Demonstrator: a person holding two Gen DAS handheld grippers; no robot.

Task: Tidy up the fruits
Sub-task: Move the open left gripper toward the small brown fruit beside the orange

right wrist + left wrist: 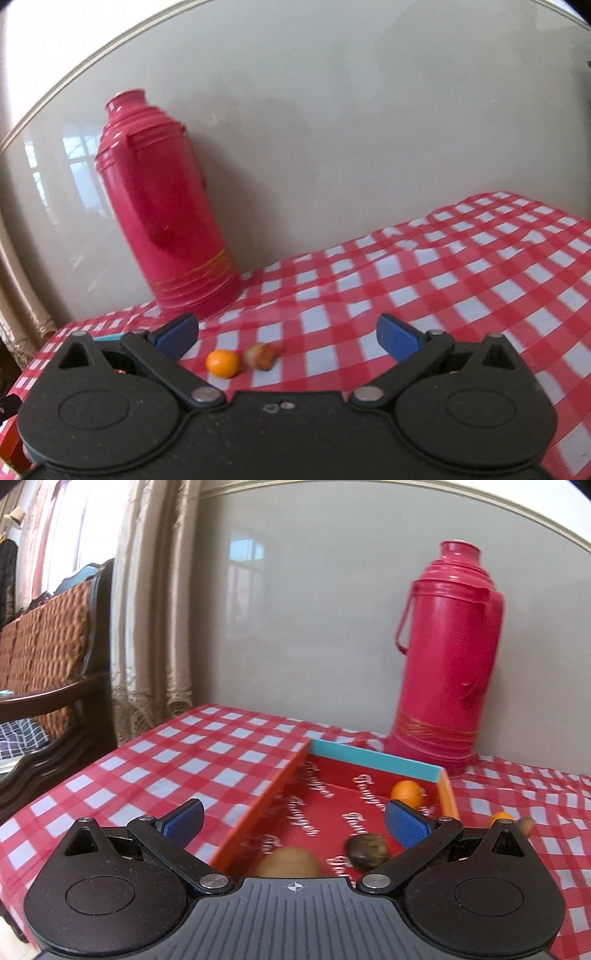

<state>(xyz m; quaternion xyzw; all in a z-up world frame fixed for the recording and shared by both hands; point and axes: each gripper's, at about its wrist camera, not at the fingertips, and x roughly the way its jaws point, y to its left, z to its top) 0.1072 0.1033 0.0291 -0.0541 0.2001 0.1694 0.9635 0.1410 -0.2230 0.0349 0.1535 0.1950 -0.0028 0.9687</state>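
Both your tools gape wide, empty: left tool (293,821) over red tray (376,762), right tool (288,338) near orange (222,363) right of thermos (166,206).

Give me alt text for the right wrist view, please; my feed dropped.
The right gripper hangs open over a red-and-white checked tablecloth, with a small round orange fruit and a blurred brownish fruit lying side by side just ahead between its blue-padded fingers. A tall pink plastic thermos stands behind, against a beige wall.
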